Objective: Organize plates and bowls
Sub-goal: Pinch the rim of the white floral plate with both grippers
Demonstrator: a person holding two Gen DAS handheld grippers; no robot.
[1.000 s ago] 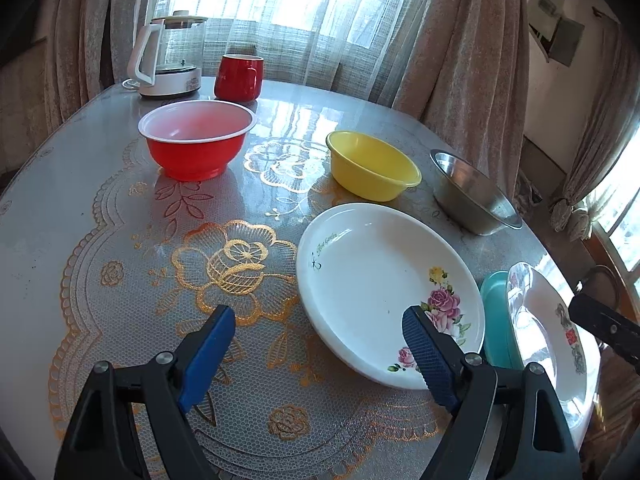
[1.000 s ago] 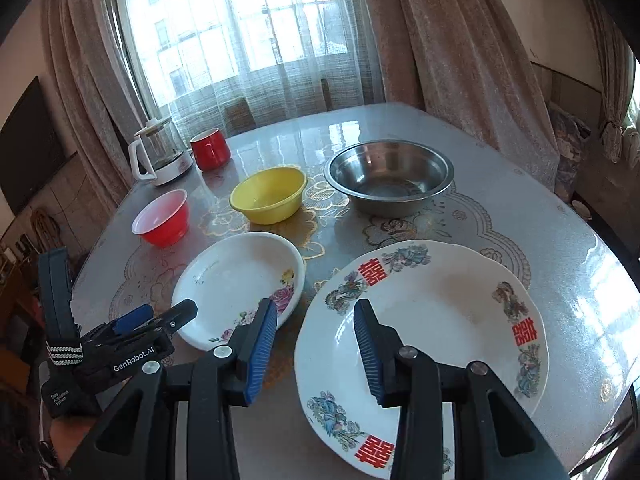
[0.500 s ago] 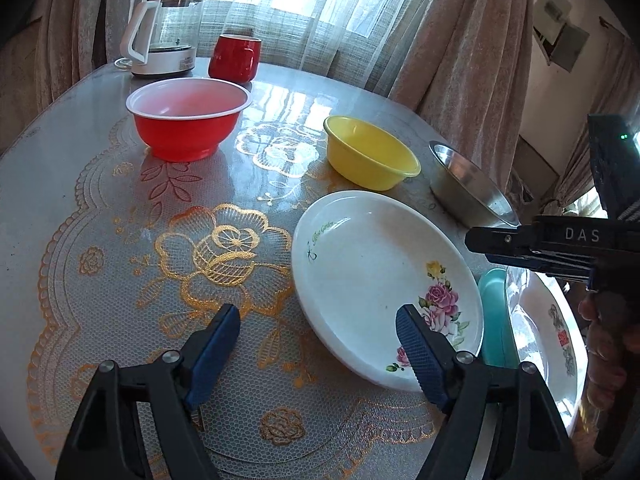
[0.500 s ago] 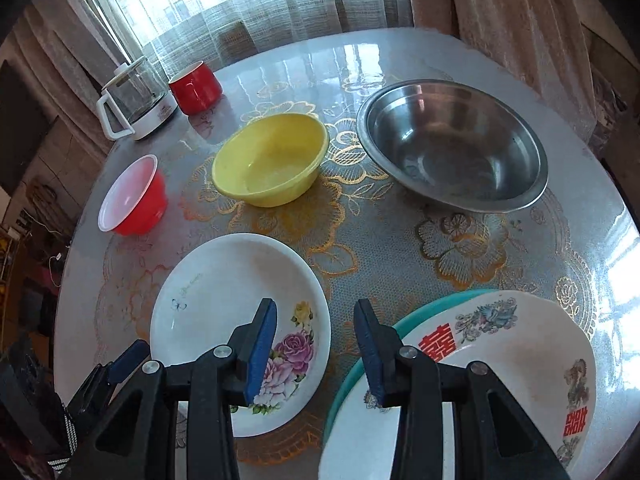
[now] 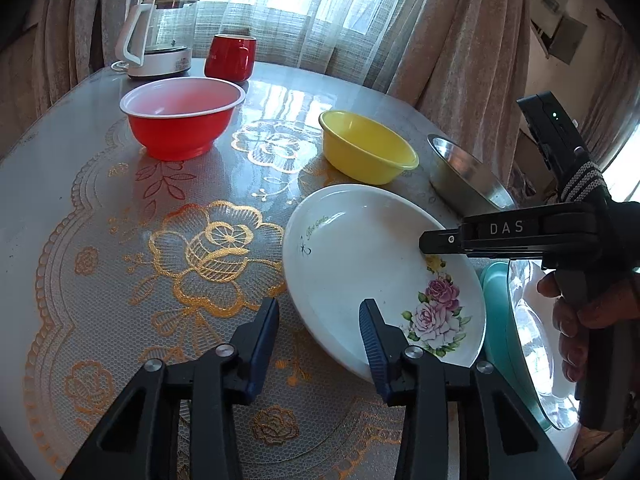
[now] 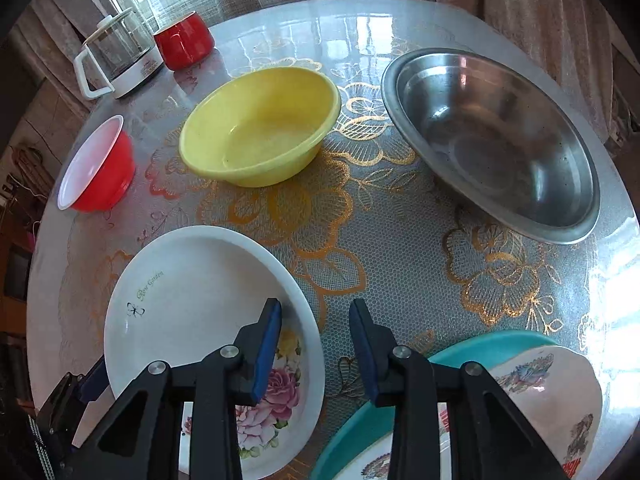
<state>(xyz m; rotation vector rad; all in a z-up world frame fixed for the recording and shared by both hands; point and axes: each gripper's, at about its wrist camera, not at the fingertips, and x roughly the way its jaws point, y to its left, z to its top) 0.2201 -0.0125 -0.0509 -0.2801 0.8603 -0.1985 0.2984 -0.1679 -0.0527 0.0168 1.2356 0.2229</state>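
Observation:
A white rose-patterned plate (image 5: 360,264) (image 6: 192,304) lies on the table near me. My left gripper (image 5: 318,322) is open and empty, its jaws straddling the plate's near left rim. My right gripper (image 6: 314,328) is open and empty above the plate's right rim; it also shows in the left wrist view (image 5: 504,236). A patterned plate (image 6: 552,396) rests on a teal plate (image 6: 472,346) at the right. A yellow bowl (image 6: 260,124), a red bowl (image 6: 100,168) and a steel bowl (image 6: 496,140) stand further back.
A glass kettle (image 5: 160,36) and a red mug (image 5: 230,58) stand at the far edge by the curtains. The round table (image 5: 80,184) has a gold lace cover. The table edge runs close to the stacked plates at the right.
My right gripper has moved forward and left from over the patterned plate to the white plate's right rim. My left gripper has closed in on the white plate and its jaws have narrowed.

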